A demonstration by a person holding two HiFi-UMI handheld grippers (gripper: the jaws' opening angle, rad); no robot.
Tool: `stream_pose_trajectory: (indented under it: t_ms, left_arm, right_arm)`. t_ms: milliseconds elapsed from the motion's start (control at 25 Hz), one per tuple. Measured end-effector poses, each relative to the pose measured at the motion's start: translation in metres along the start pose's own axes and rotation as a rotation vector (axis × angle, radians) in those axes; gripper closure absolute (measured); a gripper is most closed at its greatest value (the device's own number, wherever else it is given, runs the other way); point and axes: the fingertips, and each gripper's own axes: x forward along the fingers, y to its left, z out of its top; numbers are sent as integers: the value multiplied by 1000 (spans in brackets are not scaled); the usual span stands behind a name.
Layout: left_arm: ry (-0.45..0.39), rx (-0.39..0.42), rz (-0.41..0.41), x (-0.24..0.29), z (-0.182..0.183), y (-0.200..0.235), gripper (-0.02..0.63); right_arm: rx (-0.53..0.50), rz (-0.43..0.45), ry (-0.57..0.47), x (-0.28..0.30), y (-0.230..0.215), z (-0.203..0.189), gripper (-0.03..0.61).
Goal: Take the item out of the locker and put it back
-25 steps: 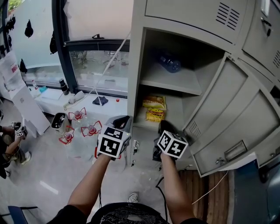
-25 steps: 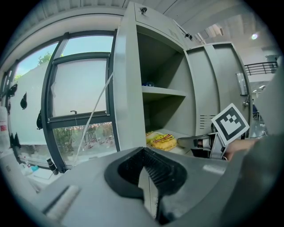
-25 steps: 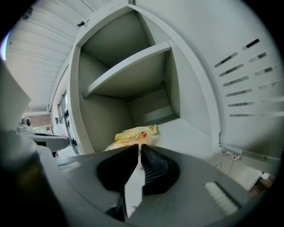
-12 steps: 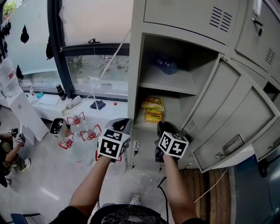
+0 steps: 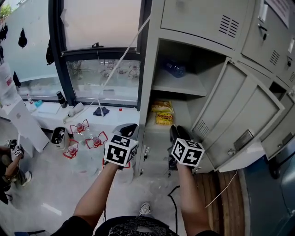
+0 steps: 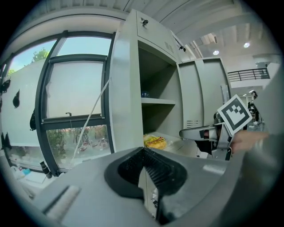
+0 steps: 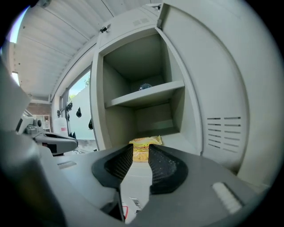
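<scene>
Lettering on the yellow packet (image 7: 145,142) I can't read (too small); right gripper (image 7: 141,150) jaws have just been opening, empty; left gripper (image 6: 143,151) jaws together.

No word or number is showing clearly enough to be read. The yellow plastic packet (image 5: 162,113) on the grey metal locker's lower shelf is carrying a red band of lettering, but it is coming out too small and soft to make out in any view. The left black-and-white patterned cube (image 5: 120,150) and the right black-and-white patterned cube (image 5: 187,152) are showing only coded square markings, no letters. A white paper sheet (image 5: 282,7) on the upper right locker door is bearing faint, illegible print. A small white sticker (image 7: 133,205) with a red mark is showing low in the right gripper view, unreadable.
</scene>
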Motion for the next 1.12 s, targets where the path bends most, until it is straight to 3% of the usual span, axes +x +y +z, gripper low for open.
stream_pose_trajectory:
  t_ms: [720, 1120]
  left_arm:
    - [-57, 6, -58, -69, -5, 1, 614]
    - [-86, -11, -63, -104, -9, 8, 614]
  right_arm:
    - [-189, -11, -40, -80, 73, 10, 508]
    - [-218, -21, -67, -108, 92, 14, 555]
